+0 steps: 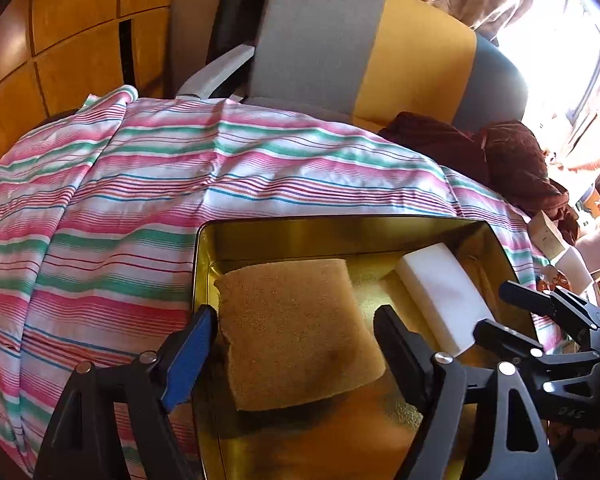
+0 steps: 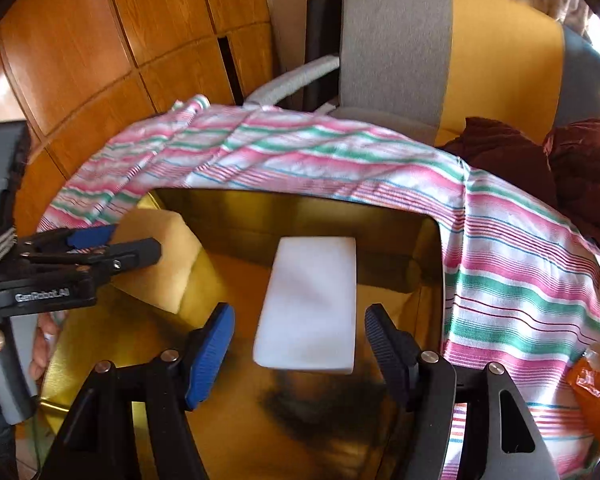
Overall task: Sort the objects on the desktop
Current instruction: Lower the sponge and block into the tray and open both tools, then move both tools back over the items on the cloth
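Clearly both task things are lying inside the gold tin (image 1: 488, 240), which is sitting on the striped cloth (image 1: 140, 200) covering the counter. The tan sponge (image 1: 296, 332) is resting against the tin's left wall, one end propped up on it, so it is sitting tilted; the white foam block (image 2: 310, 304) is lying nearer the tin's right wall, apart from the sponge.

Both are probably handling as very light, soft pieces. The sponge is looking coarse and porous, so the pads should be gripping it well, though it will likely be squashing under pressure; taking it across its two long sides, near the middle, seems best. The foam block is looking smooth and fine-grained, a plain white slab with crisp edges, probably a little firmer but still compressible and easy to dent; its narrow width is suiting a hold across the long sides too.

The left gripper (image 1: 296, 344) is hanging over the tin's left part with its fingers spread wide on either side of the sponge, not pressing it as far as I can judge. The right gripper (image 2: 300, 348) is hovering over the tin's middle, its fingers likewise wide apart and flanking the near end of the foam block without closing on it
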